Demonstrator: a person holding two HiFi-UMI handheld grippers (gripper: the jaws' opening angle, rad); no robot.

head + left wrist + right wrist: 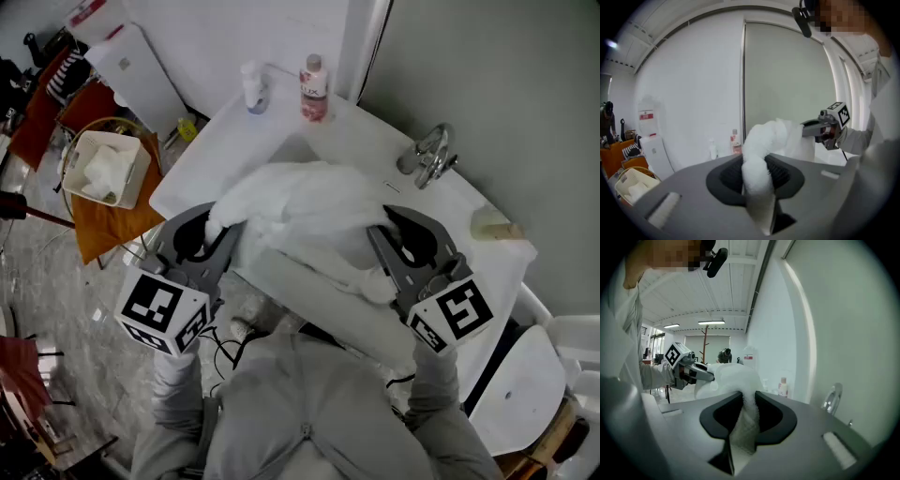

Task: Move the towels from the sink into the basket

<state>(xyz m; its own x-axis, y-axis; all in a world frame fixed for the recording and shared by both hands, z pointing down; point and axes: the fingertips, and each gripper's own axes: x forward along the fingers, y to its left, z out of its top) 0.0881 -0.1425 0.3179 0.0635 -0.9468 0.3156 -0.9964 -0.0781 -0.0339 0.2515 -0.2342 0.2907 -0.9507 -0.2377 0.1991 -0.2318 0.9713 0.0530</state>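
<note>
A white towel (pixel 300 202) hangs stretched between my two grippers, lifted above the sink (pixel 281 150). My left gripper (pixel 217 225) is shut on the towel's left end (pixel 757 173); the cloth is pinched between its jaws. My right gripper (pixel 382 228) is shut on the towel's right end (pixel 745 423). Each gripper shows in the other's view, the right gripper (pixel 806 130) and the left gripper (pixel 712 376). The white basket (pixel 105 169) sits on an orange stool at the far left, with a white towel (pixel 105 173) inside it.
A pink-labelled bottle (pixel 314 89) and a small white bottle (pixel 253 86) stand at the back of the white counter (pixel 197 159). A chrome tap (pixel 429 155) is at the right, a soap bar (pixel 492 225) beyond it. A white toilet seat (pixel 525 384) lies lower right.
</note>
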